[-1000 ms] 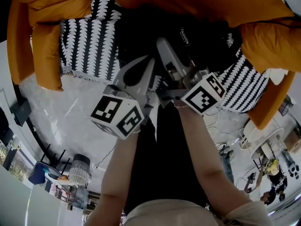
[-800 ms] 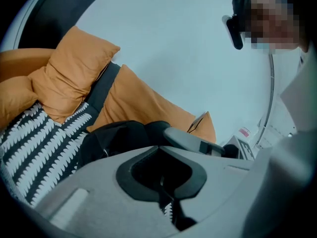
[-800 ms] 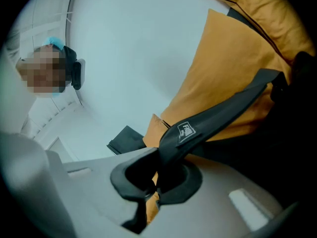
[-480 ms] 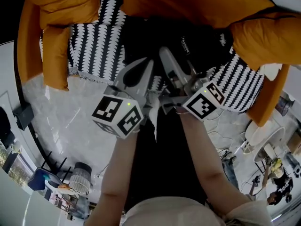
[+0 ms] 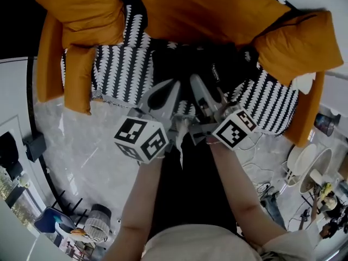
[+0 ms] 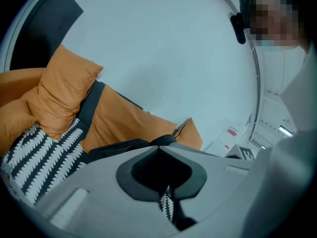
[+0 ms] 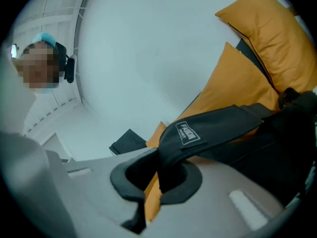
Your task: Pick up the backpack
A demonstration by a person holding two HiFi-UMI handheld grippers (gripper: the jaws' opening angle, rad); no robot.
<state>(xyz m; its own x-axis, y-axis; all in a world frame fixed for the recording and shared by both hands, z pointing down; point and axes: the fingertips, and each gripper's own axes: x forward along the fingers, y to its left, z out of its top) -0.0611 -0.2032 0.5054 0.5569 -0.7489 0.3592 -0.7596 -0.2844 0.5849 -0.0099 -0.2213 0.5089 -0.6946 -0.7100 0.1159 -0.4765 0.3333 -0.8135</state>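
I'm looking steeply down at an orange sofa point(image 5: 190, 10) that is filling the top of the head view. A black-and-white patterned throw point(image 5: 117, 69) is lying over its seat. The black backpack point(image 5: 190, 58) is sitting on that throw at twelve o'clock from my two grippers, between an orange cushion point(image 5: 87, 12) at ten o'clock and another orange cushion point(image 5: 296, 42) at two o'clock.

I'm holding both grippers side by side with their tips reaching into the backpack's near edge. The left gripper point(image 5: 173, 86) is standing at eleven o'clock from its marker cube point(image 5: 141, 139), and the right gripper point(image 5: 196, 81) is just beside it.

In the right gripper view, the right gripper point(image 7: 158, 150) is clamping its jaws fully together on a broad black strap point(image 7: 213, 125). The strap is running out from the jaws toward three o'clock, where the backpack's body point(image 7: 277, 148) is showing. A small white-lettered label point(image 7: 187, 133) is sitting on the strap just past the tips.

In the left gripper view, the left gripper point(image 6: 161, 144) is also keeping its jaws closed together. A black band of the backpack point(image 6: 124, 147) is coming in from nine o'clock to the tips and looks pinched there. A sliver of the throw point(image 6: 167, 209) is showing through the slit below.
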